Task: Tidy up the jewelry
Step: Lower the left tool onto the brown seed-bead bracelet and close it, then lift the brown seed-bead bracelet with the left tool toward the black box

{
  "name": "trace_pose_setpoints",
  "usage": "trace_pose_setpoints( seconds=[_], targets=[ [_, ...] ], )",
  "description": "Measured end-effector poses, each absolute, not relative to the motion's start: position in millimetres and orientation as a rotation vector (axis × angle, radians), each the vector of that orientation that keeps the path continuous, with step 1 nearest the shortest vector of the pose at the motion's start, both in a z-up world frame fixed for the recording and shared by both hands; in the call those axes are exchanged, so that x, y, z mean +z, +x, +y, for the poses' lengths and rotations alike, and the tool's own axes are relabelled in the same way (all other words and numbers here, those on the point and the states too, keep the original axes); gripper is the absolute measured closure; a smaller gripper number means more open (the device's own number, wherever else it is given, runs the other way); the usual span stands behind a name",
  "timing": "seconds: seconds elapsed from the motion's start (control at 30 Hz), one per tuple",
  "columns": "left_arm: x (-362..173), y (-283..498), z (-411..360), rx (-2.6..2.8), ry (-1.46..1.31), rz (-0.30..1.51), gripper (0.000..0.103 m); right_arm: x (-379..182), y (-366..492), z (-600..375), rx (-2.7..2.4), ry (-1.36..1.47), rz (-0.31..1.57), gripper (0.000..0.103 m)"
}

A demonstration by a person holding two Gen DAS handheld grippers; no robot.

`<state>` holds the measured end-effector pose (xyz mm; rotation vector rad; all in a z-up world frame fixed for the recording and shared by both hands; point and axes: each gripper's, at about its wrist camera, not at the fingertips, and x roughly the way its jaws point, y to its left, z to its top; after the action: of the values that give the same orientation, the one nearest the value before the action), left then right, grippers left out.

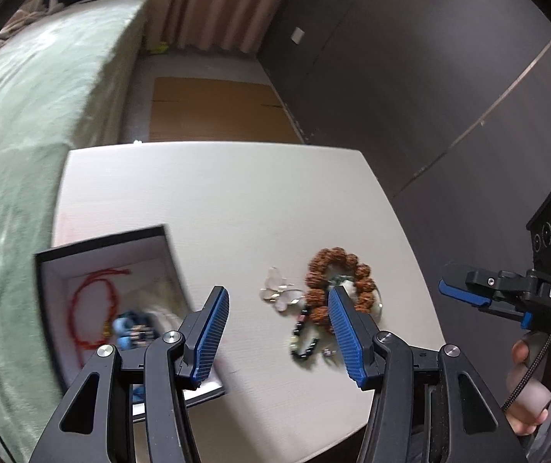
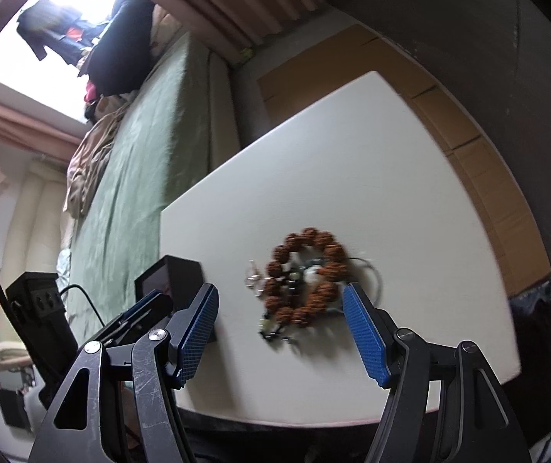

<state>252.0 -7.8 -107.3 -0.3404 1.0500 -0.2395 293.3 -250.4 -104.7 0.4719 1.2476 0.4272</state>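
Jaws of both grippers are held spread with nothing between the pads. The left gripper (image 1: 277, 332) is poised over the white tabletop (image 1: 206, 193), its gap falling between the open black box (image 1: 49, 270) and the loose jewelry pile. Taking the box as landmark: a red cord bracelet (image 1: 90, 308) and blue beads (image 1: 130, 332) are seen inside it, though the blue ones are blurred. To the right of the box, well apart from it, a brown bead bracelet (image 1: 339, 283) is lying flat as a ring, with a pale butterfly-shaped piece (image 1: 279, 293) on its box-facing side and a dark bead strand (image 1: 306, 341) trailing toward the near edge. The pile is overlapped in view by the left gripper's right-hand finger. In the right wrist view the brown ring is framed almost centrally ahead of the right gripper (image 2: 279, 332), so that hand is judged better lined up for the next pick; the ring has no long axis, so any approach angle should serve
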Motion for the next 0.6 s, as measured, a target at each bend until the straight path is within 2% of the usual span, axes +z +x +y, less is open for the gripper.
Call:
trace_pose_setpoints(
  seconds=[0.23,0.33,0.43,0.53,0.6],
  targets=[
    [-122,263,-44,-0.274,-0.284,1.083,0.049,-123,297,-277,0.405,0.503,1.291,0.036],
    [-131,269,-57,-0.281,-0.268,1.109,0.056,-127,299,-286,0.399,0.510,1.296,0.036],
    [-140,274,-65,-0.279,-0.256,1.134,0.058,-129,302,-295,0.394,0.520,1.294,0.036],
    [-152,281,-73,-0.264,-0.246,1.169,0.067,-130,303,-299,0.392,0.526,1.297,0.036],
    [-158,284,-76,-0.260,-0.247,1.183,0.068,-130,303,-300,0.396,0.530,1.298,0.036]
  ],
)
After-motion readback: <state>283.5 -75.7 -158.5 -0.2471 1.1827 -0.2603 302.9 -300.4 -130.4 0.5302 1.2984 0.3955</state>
